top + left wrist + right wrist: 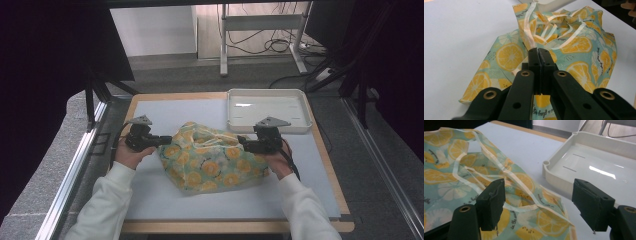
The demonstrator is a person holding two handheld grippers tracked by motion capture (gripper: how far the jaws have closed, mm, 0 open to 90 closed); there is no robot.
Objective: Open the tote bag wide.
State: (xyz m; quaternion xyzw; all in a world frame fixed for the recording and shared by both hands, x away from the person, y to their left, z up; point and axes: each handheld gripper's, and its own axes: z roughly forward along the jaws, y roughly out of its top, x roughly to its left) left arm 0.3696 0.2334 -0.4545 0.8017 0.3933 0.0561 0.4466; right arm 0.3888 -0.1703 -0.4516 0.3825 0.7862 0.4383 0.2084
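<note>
- Black jaws of the left gripper (539,53) were pressed together on a pale tie ribbon (530,30) of the lemon-print cloth (210,157); it lay crumpled mid-table, just before the white tray (266,111)
- Right gripper (537,203) hung spread over its near edge; nothing pinched
- Cloth looked soft, light, floppy; hems or ribbon seemed the best grip

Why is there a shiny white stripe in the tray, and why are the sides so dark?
Right gripper view: lamp glare streaks the glossy white tray. High view: same glare, fainter; black curtains leave both sides dim. Left gripper view: the lemon bag is evenly lit.
</note>
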